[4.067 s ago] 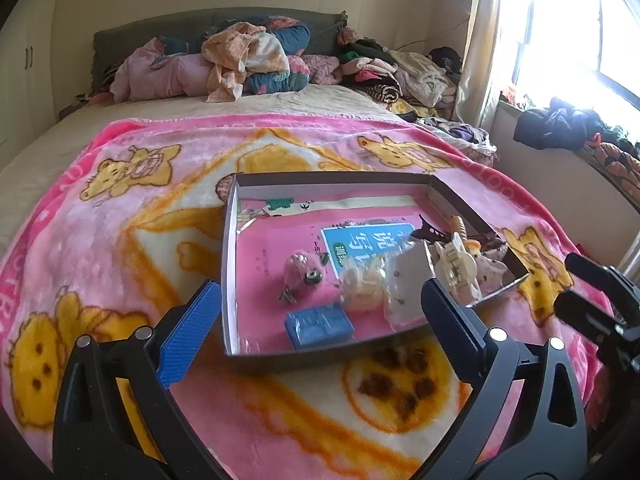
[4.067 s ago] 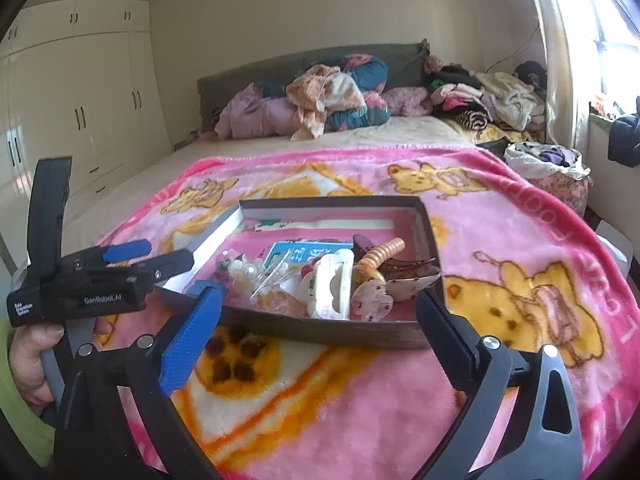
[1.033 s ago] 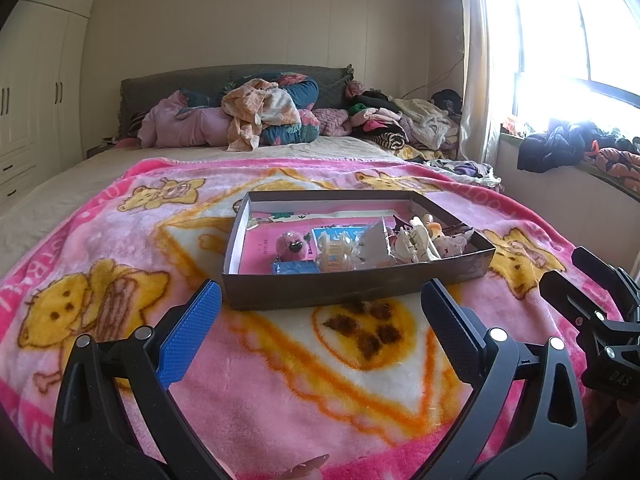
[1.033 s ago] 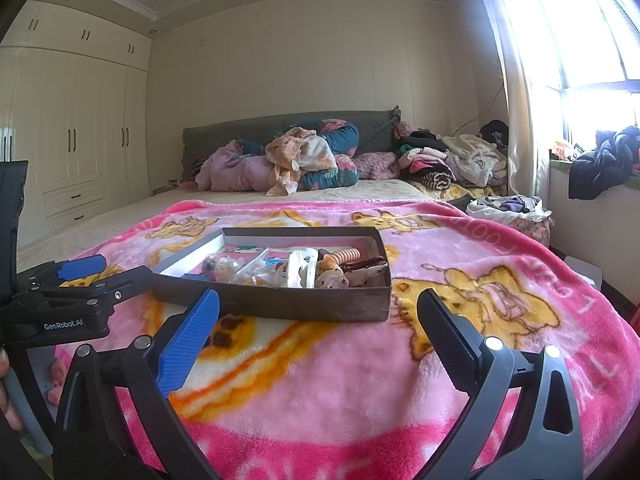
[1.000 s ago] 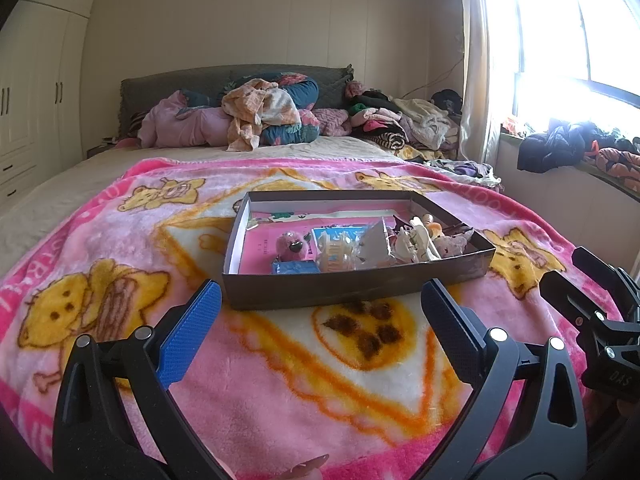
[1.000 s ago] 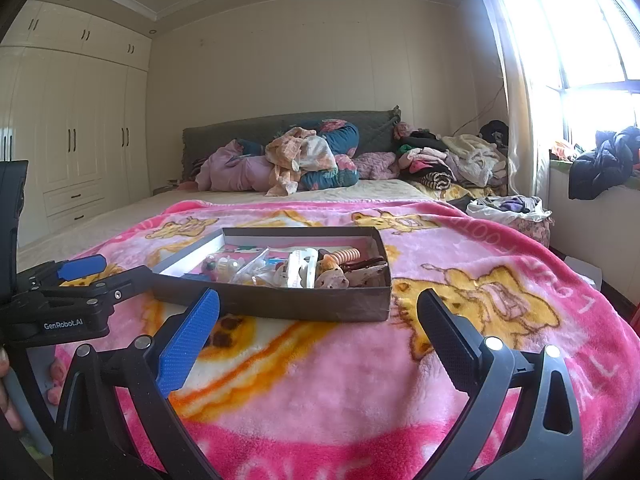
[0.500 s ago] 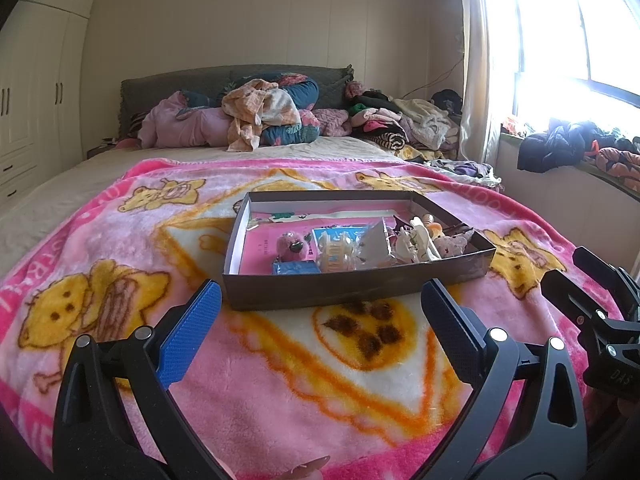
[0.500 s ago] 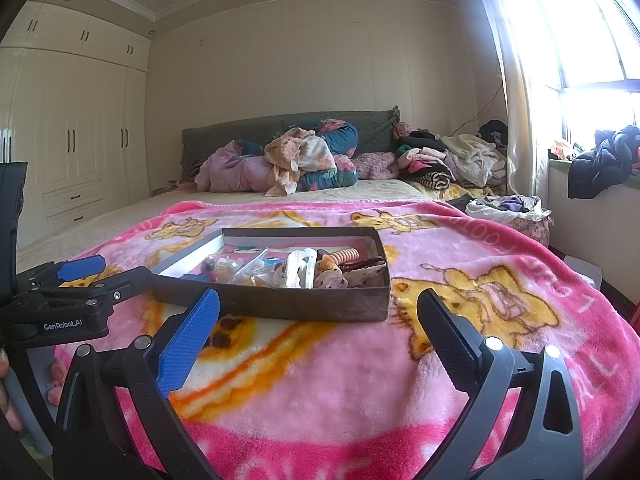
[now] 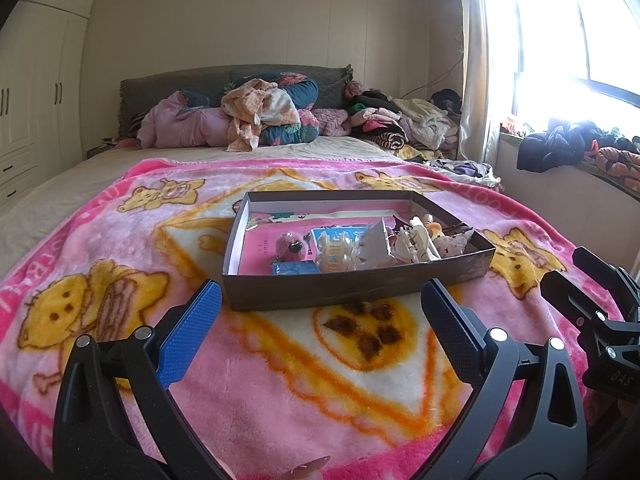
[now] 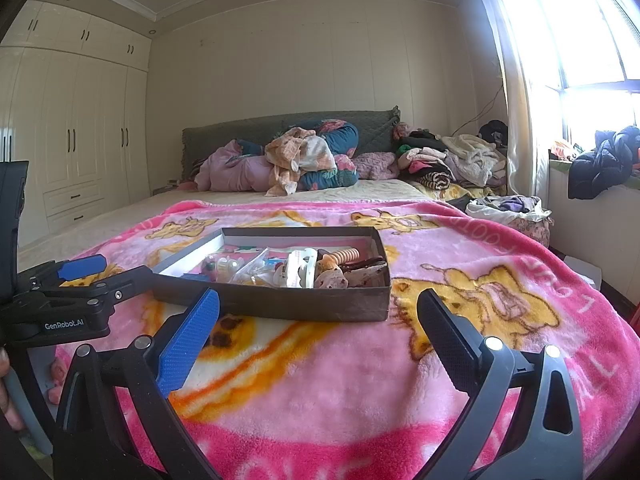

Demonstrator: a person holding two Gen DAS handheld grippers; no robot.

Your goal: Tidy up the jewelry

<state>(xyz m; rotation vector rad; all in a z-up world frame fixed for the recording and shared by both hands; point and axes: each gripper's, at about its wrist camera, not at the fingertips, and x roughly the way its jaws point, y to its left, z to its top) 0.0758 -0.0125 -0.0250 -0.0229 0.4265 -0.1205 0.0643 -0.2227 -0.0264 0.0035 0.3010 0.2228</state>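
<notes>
A shallow dark cardboard box (image 9: 352, 284) sits on the pink blanket; it also shows in the right wrist view (image 10: 280, 304). Inside it lie a pink fuzzy charm (image 9: 292, 246), a blue packet (image 9: 294, 269), clear bags (image 9: 372, 246) and cream hair clips (image 9: 416, 240), plus an orange spiral tie (image 10: 344, 257). My left gripper (image 9: 320, 332) is open and empty, low over the blanket in front of the box. My right gripper (image 10: 316, 336) is open and empty, in front of the box's right end.
The pink cartoon blanket (image 9: 280, 360) covers the bed's near half. Piled clothes and bedding (image 9: 264, 120) lie by the headboard. A windowsill with dark clothes (image 9: 560, 152) is on the right. White wardrobes (image 10: 80, 132) stand on the left.
Since 4.1 s ago both grippers have pulled back and dropped lower, so the box looks farther and flatter. In the last second nothing has visibly moved.
</notes>
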